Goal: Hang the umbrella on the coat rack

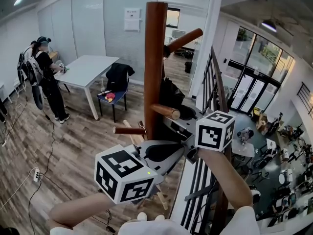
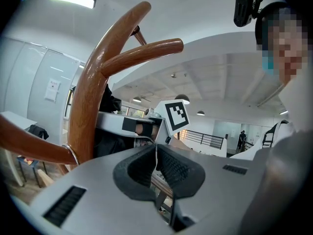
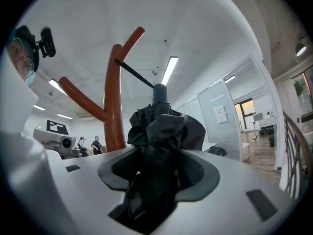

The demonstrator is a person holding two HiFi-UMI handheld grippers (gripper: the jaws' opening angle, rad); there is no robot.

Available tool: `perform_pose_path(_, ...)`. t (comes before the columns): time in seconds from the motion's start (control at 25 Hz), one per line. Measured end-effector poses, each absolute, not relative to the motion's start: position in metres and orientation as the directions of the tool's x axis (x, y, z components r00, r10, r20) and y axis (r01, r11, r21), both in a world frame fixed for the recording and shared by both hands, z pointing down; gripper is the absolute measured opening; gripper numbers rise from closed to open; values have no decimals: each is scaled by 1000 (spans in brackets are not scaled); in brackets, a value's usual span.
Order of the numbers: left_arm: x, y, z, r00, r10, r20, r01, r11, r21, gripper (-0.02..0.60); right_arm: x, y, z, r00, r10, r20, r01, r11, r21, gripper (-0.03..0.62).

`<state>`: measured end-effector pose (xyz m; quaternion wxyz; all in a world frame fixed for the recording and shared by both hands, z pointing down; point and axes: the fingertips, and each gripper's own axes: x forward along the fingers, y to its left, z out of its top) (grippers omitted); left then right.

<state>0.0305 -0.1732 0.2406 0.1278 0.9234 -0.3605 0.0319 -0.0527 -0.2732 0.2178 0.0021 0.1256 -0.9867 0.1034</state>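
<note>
Currently: right gripper [image 3: 157, 175] has its jaws clamped on the umbrella [image 3: 161, 126]. It's black and folded, and the bunched fabric fills the gap between the pads and sticks up out of them. A thin dark rod runs from the umbrella's top end toward the pole of the coat rack [image 1: 155, 58]; can't tell if it touches. The umbrella is held up close beside the pole, not on any peg.

Left gripper [image 2: 156, 168]: jaws closed, pads pressed together, nothing between them. It sits just beside the rack, lower than the right one, and points toward the right gripper's marker cube [image 2: 176, 115].

Rack: brown wooden pole with angled pegs. In the head view one short peg [image 1: 165, 111] sticks out right in front of the right gripper, and another [image 1: 186, 39] sits higher up on the right.

Background: black railing [image 1: 212, 82] right behind the rack, with a lower floor beyond it. A white bench [image 1: 85, 70] is back left with a person [image 1: 46, 77] standing at it, and beside it a chair [image 1: 113, 96] with a dark jacket draped over it.
</note>
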Motion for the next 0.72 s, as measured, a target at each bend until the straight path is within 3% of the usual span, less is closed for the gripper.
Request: perform_pose_path(0.72,31,-172,257,720,-670,180,-692,-677,249,28,-32,-269,259,-969,-244,48,-248,951,-185,252)
